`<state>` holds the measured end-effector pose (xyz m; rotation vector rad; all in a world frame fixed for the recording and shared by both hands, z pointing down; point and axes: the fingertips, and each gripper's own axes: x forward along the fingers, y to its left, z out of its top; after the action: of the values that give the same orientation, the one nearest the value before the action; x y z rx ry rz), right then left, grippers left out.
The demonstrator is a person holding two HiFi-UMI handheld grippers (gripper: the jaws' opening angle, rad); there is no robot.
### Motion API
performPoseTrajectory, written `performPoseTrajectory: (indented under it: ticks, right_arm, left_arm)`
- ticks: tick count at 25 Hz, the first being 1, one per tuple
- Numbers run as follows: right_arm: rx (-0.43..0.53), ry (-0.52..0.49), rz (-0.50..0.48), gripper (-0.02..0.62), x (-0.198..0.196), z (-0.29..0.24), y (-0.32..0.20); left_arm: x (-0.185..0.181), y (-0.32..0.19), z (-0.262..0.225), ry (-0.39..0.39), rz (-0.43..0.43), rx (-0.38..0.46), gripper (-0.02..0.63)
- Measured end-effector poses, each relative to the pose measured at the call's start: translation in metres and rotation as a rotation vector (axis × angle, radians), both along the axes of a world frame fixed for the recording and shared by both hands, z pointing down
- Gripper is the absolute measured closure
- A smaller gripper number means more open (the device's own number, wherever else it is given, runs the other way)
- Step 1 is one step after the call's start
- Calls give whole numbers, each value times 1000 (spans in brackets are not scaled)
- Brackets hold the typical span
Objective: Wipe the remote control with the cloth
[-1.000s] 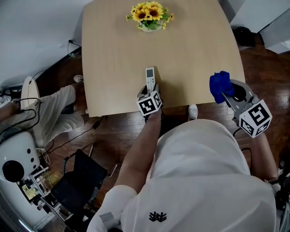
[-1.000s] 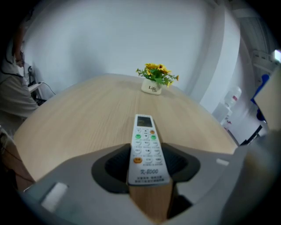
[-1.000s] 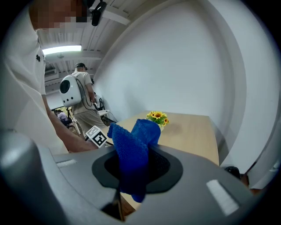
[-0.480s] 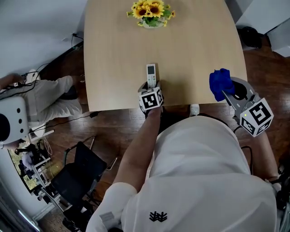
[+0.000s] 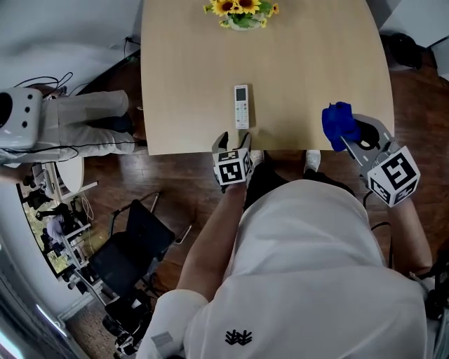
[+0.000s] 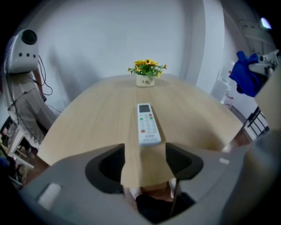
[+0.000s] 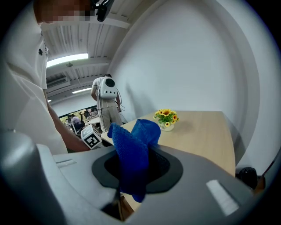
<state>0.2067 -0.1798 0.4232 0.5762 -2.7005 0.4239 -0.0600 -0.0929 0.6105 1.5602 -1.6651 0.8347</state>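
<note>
Tabletop (image 5: 182, 77) carrying remote control (image 5: 241, 106) near edge. Left tongs (image 5: 236, 139) hovering apart, empty, just short of it. Right tongs (image 5: 351, 134) clamping blue cloth (image 5: 337, 123).

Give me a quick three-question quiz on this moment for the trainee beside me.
1. True or false: the left hand-held gripper is shut on the remote control.
2. What does the right hand-held gripper hold? A) the blue cloth B) the remote control C) nothing
3. Fill in: the remote control lies flat on the table, between the left hand-held gripper and the pot of ____.
Key: 1 false: its jaws stand apart and the remote control lies ahead of them. 2 A. 3 sunflowers.
</note>
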Motion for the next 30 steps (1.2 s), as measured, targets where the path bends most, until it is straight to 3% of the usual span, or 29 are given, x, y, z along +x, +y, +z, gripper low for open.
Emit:
performPoseTrajectory:
  ticks: [7,11,18,23,27,30]
  right_arm:
    - [-52,16,-42,517,-18,30,28]
    - [-25,10,-33,517,-28,31,42]
    - [62,71,32,517,-61,20,119]
    - [106,107,112,517,-79,11,162]
    - [108,124,207,517,-97,1,247]
    - [91,140,240,517,-107,-9,316]
  left_arm:
    - [10,87,-15,88,-3,-27,308]
    - [38,104,-23,218,149,12,308]
    - [30,161,-55,217,432,170,319]
    - [17,187,-89,304,480,303,327]
    - [-7,243,-118,427,499,395,327]
    - [-20,291,-135,484,546,417,327]
